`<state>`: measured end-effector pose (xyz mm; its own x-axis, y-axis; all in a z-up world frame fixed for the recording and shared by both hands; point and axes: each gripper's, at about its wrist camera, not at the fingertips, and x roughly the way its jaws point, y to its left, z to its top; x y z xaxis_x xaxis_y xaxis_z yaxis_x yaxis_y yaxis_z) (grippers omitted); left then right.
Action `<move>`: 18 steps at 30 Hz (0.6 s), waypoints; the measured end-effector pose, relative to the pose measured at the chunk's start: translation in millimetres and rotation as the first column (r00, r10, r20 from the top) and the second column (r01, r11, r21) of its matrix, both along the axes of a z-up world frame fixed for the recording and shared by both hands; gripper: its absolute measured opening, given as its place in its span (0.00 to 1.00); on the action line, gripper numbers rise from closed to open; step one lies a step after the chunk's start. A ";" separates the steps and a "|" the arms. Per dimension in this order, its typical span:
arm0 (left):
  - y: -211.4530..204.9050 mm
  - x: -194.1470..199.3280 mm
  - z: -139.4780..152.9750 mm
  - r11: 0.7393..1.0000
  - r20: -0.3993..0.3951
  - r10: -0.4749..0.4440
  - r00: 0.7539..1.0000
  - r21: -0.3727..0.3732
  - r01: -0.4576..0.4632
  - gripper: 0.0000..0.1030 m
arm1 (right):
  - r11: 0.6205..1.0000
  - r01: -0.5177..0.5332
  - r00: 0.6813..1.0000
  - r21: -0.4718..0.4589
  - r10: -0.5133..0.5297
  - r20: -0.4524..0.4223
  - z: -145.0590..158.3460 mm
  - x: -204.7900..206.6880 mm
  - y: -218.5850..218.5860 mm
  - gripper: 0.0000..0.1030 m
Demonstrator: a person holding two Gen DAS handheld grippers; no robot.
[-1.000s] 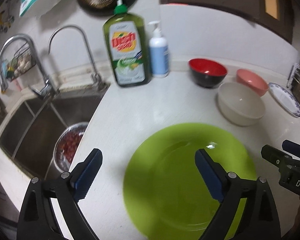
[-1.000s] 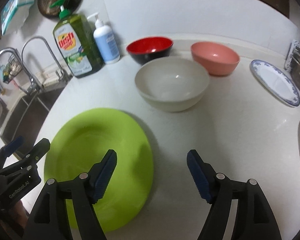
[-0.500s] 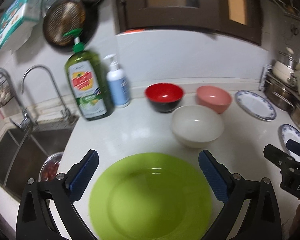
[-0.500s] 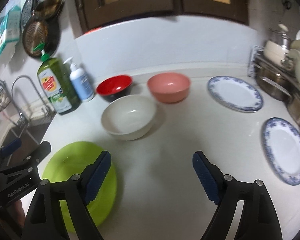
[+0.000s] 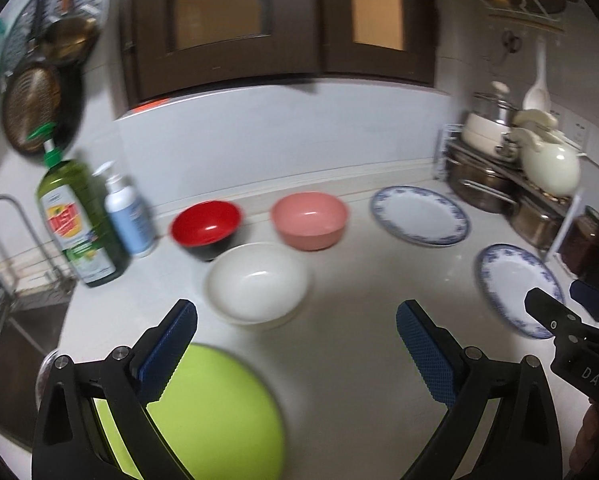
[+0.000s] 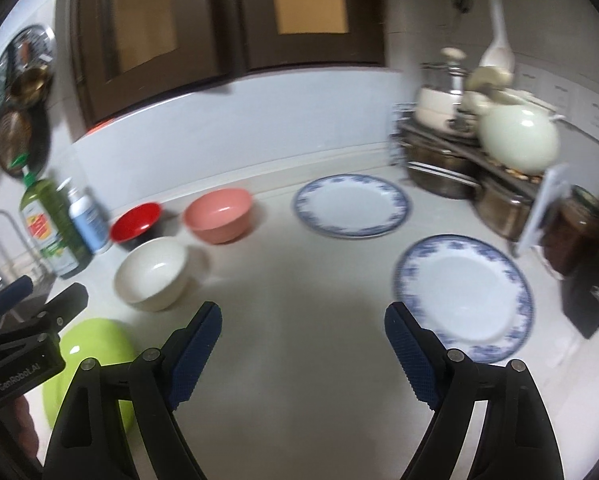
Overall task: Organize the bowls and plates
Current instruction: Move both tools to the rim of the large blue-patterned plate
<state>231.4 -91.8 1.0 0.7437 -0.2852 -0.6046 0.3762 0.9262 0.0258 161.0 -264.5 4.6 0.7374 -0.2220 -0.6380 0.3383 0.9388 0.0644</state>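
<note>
Two grippers are hanging over the white counter (image 5: 339, 360) with nothing in them. The left gripper (image 5: 295, 344) and right gripper (image 6: 302, 338) are both standing wide open. The left view is showing most of the green plate (image 5: 219, 412) near the white bowl (image 5: 257, 282). The right view is showing the whole blue-rimmed plate (image 6: 463, 296), and only an edge of the green one.

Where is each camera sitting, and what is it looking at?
Left wrist: rides the left tool, facing down across the counter at the green plate and white bowl; its open fingers show, plus the other tool at right.
Right wrist: rides the right tool, facing the near blue-rimmed plate; its open fingers show.
Shared: bowls, plates, dish soap bottle.
</note>
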 end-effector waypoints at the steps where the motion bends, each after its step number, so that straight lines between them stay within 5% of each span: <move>1: -7.3 -0.2 1.4 1.000 0.001 -0.013 1.000 -0.002 0.013 0.99 | 1.000 0.020 1.000 -0.008 -0.020 0.002 1.2 -3.9 -6.3 0.82; 18: -125.9 8.3 10.1 0.979 -0.020 -0.204 0.979 0.015 0.204 0.99 | 0.971 0.238 0.971 -0.006 -0.238 0.025 6.4 -36.9 -106.5 0.82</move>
<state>239.7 -217.7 11.2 0.6600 -0.4197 -0.6231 0.5576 0.8295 0.0319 124.1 -371.0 11.0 0.6778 -0.3985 -0.6178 0.5507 0.8320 0.0675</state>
